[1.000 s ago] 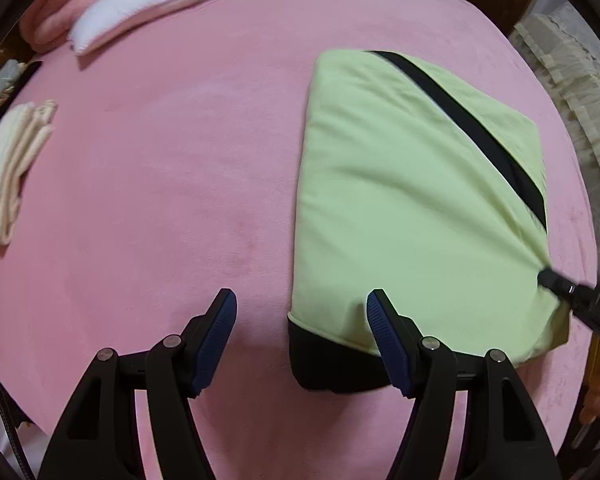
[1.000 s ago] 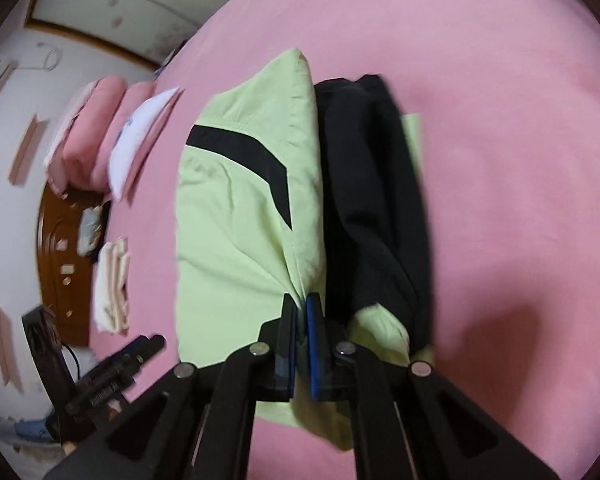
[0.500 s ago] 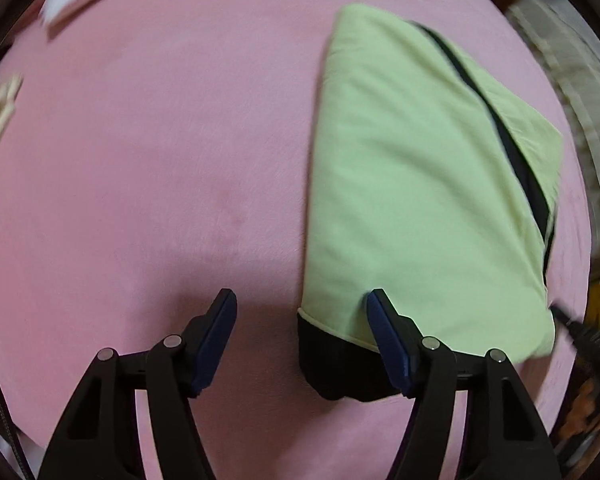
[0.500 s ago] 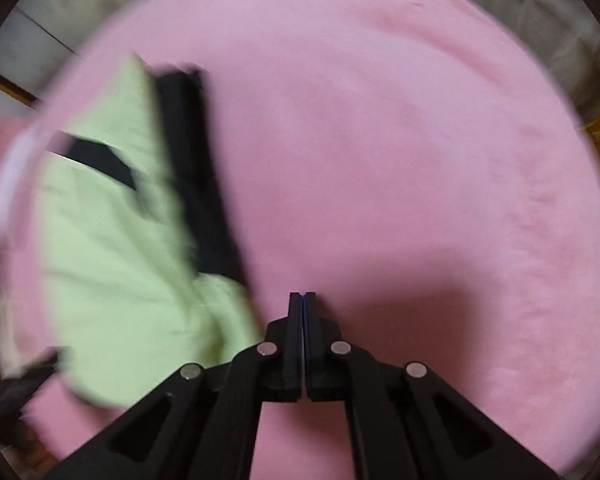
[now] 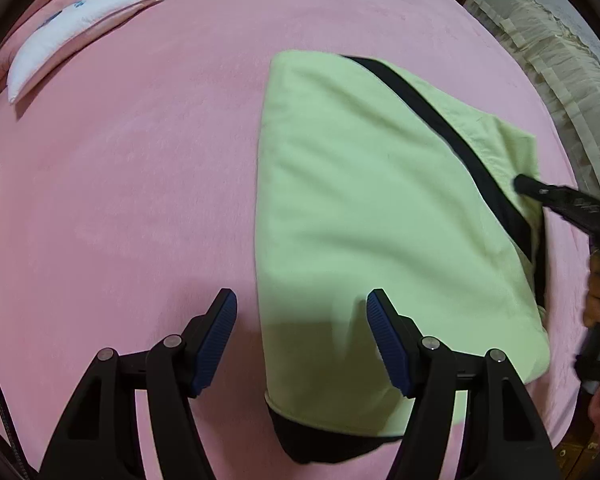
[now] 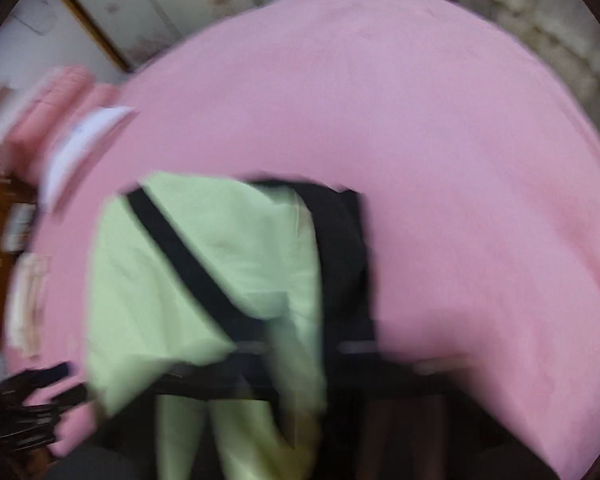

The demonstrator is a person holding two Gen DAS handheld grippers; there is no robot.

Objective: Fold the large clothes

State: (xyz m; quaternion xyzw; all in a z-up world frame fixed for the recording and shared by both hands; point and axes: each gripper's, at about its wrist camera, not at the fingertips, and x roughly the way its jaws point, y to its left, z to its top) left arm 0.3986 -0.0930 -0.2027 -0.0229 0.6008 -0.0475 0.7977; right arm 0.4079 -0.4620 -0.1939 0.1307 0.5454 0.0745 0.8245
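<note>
The left wrist view looked steeply down, close over the pink bedspread [image 5: 140, 180], its jaws straddling the green garment's [image 5: 360, 220] near edge. The blurred right wrist view faced the same garment from its opposite side; both shared the white pillow [image 5: 72, 32].

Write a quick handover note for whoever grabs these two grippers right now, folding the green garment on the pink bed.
Left gripper: open, holding nothing, straddling the near left edge of the green garment.
Right gripper: shut, its tip at the garment's right edge by the black stripe; whether it pinches cloth is unclear, since its own view is blurred.
Garment: lies folded on the pink bedspread, black layer showing at the near end.
Done: at least one fold.
Left: probably another fold and tidying edges.
</note>
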